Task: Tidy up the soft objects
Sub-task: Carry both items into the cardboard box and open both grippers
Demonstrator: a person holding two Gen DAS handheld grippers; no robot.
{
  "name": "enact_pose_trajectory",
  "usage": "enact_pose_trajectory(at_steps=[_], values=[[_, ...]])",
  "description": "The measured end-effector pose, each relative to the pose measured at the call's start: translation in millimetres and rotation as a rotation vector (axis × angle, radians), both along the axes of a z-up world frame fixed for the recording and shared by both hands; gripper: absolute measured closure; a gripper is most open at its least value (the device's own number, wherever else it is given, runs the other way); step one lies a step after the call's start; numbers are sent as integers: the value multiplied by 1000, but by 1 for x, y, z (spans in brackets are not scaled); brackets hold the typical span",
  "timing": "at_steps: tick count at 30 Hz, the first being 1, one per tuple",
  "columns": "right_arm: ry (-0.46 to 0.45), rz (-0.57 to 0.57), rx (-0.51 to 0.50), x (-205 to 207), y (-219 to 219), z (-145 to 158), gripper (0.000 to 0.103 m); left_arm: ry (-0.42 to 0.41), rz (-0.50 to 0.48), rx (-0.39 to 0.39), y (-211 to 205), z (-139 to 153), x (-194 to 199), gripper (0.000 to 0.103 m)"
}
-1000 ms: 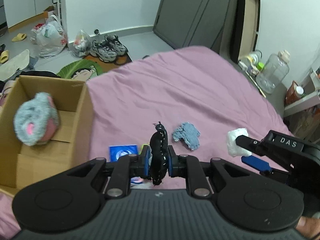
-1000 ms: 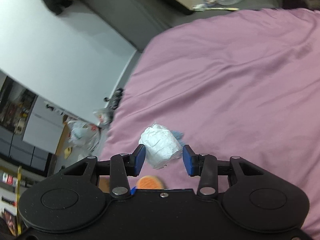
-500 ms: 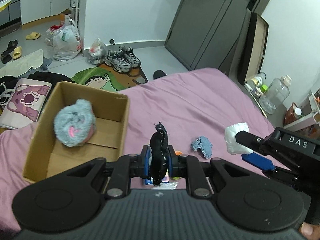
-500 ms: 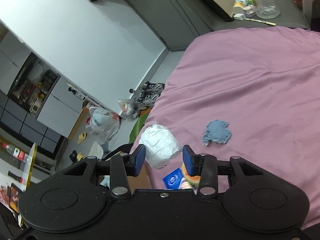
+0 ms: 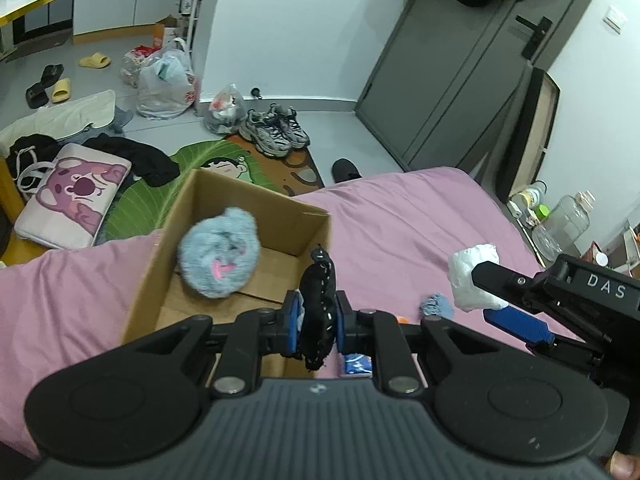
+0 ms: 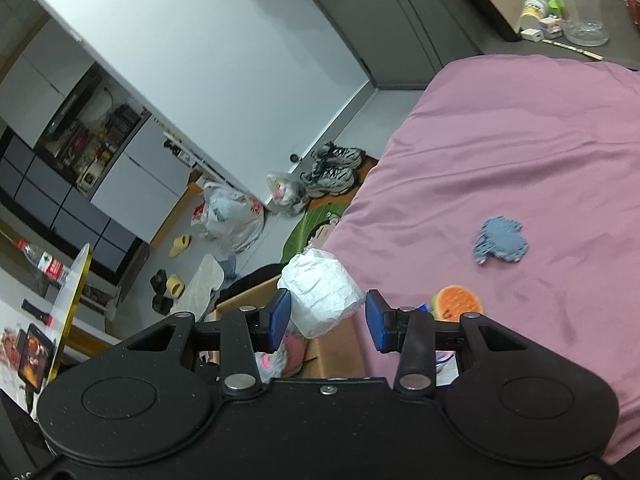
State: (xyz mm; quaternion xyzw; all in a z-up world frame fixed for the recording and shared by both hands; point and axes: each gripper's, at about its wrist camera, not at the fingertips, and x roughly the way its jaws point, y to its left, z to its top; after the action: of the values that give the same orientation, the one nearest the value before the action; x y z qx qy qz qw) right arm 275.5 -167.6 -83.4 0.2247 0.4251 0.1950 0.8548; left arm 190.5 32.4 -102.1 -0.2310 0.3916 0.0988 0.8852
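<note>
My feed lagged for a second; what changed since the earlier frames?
Both tools rose off the pink bed and swung toward the cardboard box. The left tool is still shut on the black fabric piece; the right tool still carries the white wad. The blue cloth and the grey plush in the box stayed put.

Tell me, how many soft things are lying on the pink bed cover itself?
1 clearly: the blue fuzzy piece. The orange round item also lies there, softness unclear. The grippers may hide more.
</note>
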Motion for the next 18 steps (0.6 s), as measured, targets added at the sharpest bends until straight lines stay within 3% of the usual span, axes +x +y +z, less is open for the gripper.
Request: enact_pose_trajectory(at_steps=[18], values=[[36, 72, -52, -2, 72, -9, 63, 39, 70, -48, 67, -23, -12, 86]])
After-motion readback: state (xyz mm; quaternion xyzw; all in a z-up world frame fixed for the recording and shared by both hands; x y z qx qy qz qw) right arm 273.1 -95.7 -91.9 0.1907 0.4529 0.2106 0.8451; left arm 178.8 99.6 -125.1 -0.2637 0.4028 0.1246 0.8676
